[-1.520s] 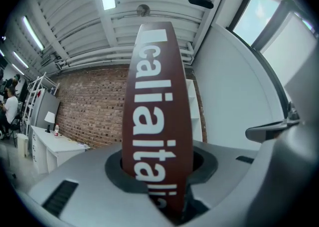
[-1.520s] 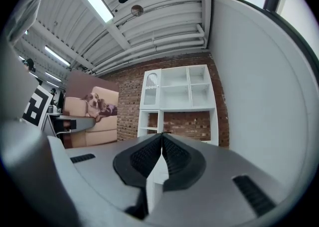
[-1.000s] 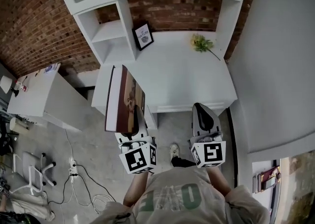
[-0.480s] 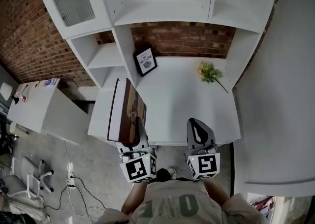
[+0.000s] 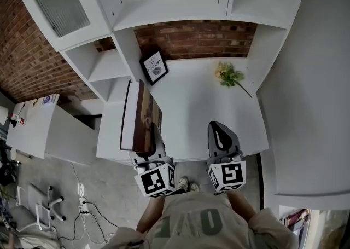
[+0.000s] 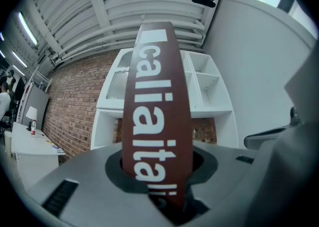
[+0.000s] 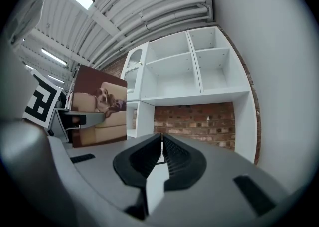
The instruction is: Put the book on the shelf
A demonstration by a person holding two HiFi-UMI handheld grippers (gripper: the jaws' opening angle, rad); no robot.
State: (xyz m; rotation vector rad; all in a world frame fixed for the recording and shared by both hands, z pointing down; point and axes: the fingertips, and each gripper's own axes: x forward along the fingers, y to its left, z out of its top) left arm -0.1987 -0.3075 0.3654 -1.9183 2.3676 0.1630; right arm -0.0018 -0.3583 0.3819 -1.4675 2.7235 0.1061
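Below me, head view: the white shelf [image 5: 175, 18] fills the top of the frame, with its desk top [image 5: 208, 116] set into the niche under the upper compartments and a brick wall [image 5: 194, 39] behind.

Niche contents, seen only in the head view: a framed picture [image 5: 153, 67] leaning at the back left and a flower sprig [image 5: 228, 74] lying at the back right, well apart.

The book [image 5: 139, 116] is not on the shelf. I hold it upright over the desk's front left edge, in the air.

- Head view: shows its top edge, pale page block and a slice of the cover.
- Left gripper view: shows only the brown spine [image 6: 157, 121] with big white letters, rising in front of the shelf [image 6: 209, 91].
- Right gripper view: shows the cover [image 7: 99, 106], a dog on a sofa, and the upper compartments [image 7: 174, 76] face on.

Left gripper [image 5: 155, 135]: jaws [image 6: 164, 191] pinch the book at its lower end.

Right gripper [image 5: 219, 128]: it hangs over the desk's front edge, beside the left one. The jaws [image 7: 162, 156] are pressed together with nothing between them.
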